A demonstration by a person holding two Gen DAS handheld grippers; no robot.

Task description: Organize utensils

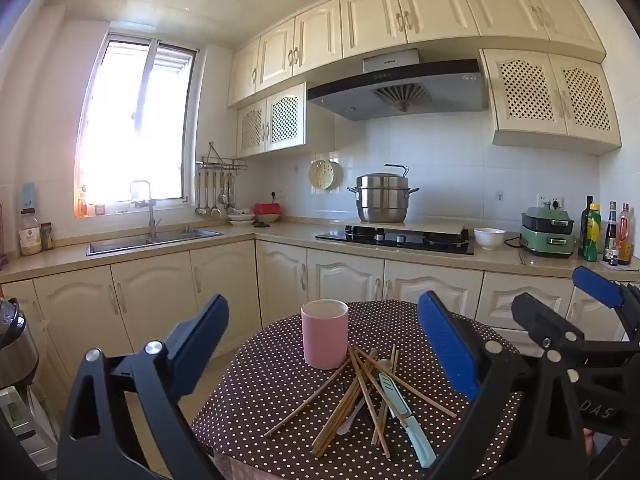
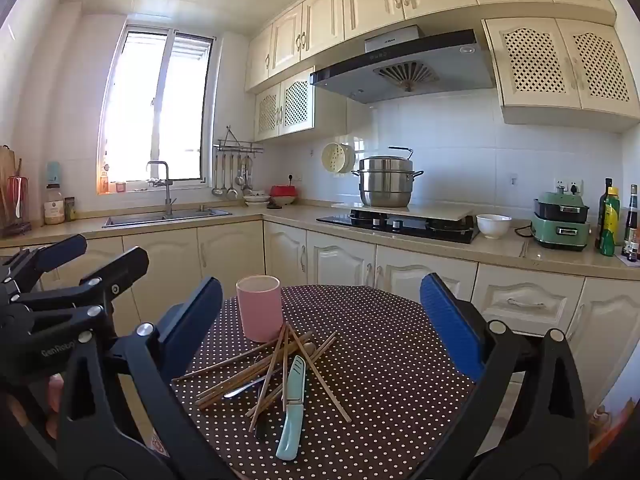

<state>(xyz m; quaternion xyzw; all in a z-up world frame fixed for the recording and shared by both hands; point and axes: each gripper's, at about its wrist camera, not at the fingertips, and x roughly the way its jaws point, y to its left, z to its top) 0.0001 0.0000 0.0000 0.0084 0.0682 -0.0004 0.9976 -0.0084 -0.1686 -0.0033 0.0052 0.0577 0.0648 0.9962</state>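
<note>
A pink cup (image 1: 324,333) (image 2: 260,307) stands upright on a round table with a brown polka-dot cloth (image 1: 276,384) (image 2: 384,344). In front of it lies a jumbled pile of wooden chopsticks (image 1: 344,404) (image 2: 244,380), a metal spoon (image 1: 348,424) (image 2: 240,391) and a light-blue sheathed knife (image 1: 404,412) (image 2: 292,404). My left gripper (image 1: 324,344) is open and empty above the near table edge. My right gripper (image 2: 320,324) is open and empty too. Each gripper shows at the side of the other's view.
Beyond the table runs an L-shaped kitchen counter with cream cabinets: a sink (image 1: 152,240), a hob (image 1: 396,238) with a steel steamer pot (image 1: 382,198), a white bowl (image 1: 489,237), a green appliance (image 1: 547,232) and bottles (image 1: 600,236). An appliance (image 1: 16,344) stands at the left.
</note>
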